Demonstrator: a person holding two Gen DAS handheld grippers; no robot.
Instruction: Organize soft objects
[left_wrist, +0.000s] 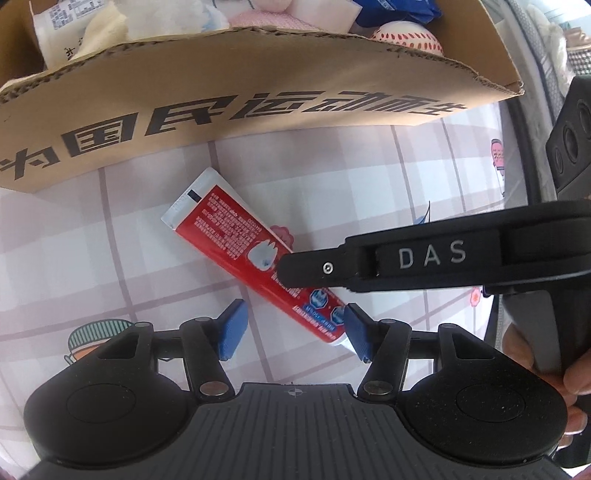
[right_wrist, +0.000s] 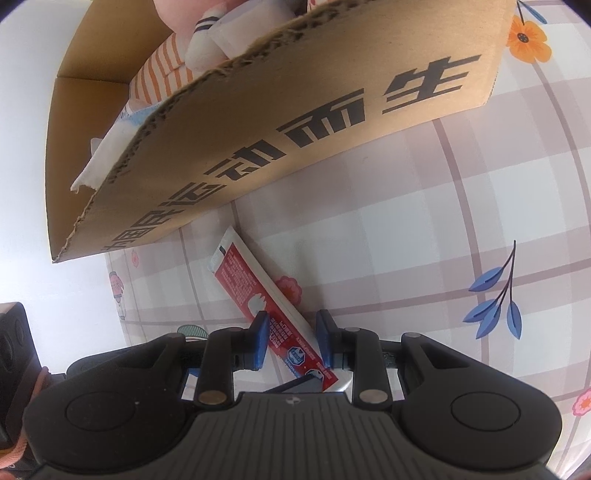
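Observation:
A red toothpaste tube (left_wrist: 236, 229) lies slanted on the checked cloth, just in front of the cardboard box (left_wrist: 258, 103). My left gripper (left_wrist: 293, 332) hangs over the tube's cap end and is open. That end sits against its right pad, while the left pad stands clear. In the right wrist view my right gripper (right_wrist: 291, 339) straddles the middle of the tube (right_wrist: 251, 284), blue pads closed against both its edges. One black finger (left_wrist: 317, 267) of the right gripper crosses over the tube in the left wrist view.
The box (right_wrist: 295, 129) holds several soft things: a striped plush toy (right_wrist: 162, 70), white packs, and a ball with red stitches (left_wrist: 406, 37). The checked cloth (right_wrist: 443, 240) with flower prints spreads to the right. A hand (left_wrist: 576, 376) holds the right gripper.

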